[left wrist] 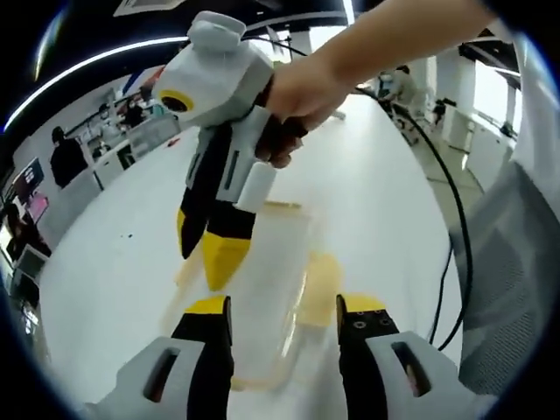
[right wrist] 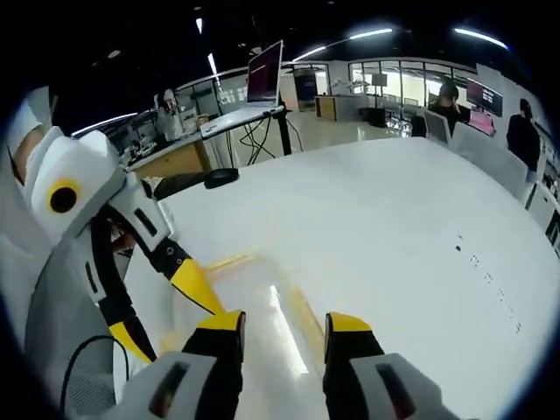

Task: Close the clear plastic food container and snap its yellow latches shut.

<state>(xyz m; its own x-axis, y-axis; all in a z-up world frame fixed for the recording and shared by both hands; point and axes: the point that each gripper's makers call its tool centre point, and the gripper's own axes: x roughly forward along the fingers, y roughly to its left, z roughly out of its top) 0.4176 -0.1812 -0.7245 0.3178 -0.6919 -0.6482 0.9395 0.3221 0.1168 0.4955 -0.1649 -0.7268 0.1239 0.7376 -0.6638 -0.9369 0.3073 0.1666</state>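
- white table (left wrist: pixel 385 175): carries the clear plastic food container (left wrist: pixel 267 289), which lies at 6 o'clock in the left gripper view, just ahead of that view's own jaws.
- container status: the lid appears to be down. a yellow latch (left wrist: pixel 319 284) at its 3 o'clock side looks splayed outward, judged not yet snapped. latching remains.
- right gripper (left wrist: pixel 213 254): held in a hand (left wrist: pixel 297 101), angled down from 12 o'clock. jaw gap cannot be determined. tips at the container's 9 o'clock edge.
- left gripper (left wrist: pixel 284 319): jaws apart, straddling the container's near end.
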